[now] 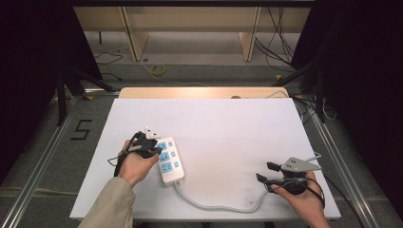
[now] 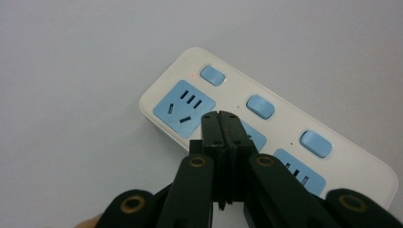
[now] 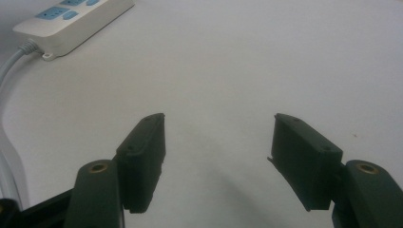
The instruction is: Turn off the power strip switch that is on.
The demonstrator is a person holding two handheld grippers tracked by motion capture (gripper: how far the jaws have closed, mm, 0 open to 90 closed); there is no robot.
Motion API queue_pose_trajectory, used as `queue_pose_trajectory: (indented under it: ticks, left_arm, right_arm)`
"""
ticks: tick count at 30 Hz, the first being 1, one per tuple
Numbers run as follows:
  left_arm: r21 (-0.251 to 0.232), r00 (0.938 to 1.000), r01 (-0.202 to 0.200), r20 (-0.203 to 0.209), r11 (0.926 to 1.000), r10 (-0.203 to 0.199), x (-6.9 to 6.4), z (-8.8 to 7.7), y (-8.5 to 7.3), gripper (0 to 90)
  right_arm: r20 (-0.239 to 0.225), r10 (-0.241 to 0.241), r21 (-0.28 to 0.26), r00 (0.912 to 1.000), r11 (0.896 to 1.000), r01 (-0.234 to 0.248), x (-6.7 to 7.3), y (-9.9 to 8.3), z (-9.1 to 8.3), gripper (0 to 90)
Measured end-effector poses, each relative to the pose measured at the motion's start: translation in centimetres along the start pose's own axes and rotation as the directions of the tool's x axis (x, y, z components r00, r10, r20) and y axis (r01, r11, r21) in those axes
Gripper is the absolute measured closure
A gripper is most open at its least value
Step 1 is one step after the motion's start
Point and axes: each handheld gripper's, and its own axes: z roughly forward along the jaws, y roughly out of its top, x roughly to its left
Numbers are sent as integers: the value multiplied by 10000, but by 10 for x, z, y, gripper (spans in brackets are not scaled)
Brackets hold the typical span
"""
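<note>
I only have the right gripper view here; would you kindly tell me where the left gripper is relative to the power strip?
Observer: The left gripper is over the power strip, near its far end.
Operator: Thank you. Is it open?
Observer: No, its jaws are shut together, above the middle socket.
Operator: How many switches does the strip have?
Observer: Three blue switches, one beside each socket.
</note>
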Motion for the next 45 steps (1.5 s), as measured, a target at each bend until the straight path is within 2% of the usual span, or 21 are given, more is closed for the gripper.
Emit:
queue_pose_trajectory:
  ticks: [14, 45]
  left_arm:
    - [12, 9999, -85, 63, 10000, 85, -3, 6, 8, 898]
    - [173, 9998, -124, 138, 9998, 122, 0, 11, 20, 898]
  right_arm:
    - [-33, 30, -32, 10000, 10000, -30, 0, 0, 0, 369]
    - [-65, 81, -81, 9999, 9999, -82, -1, 0, 1, 370]
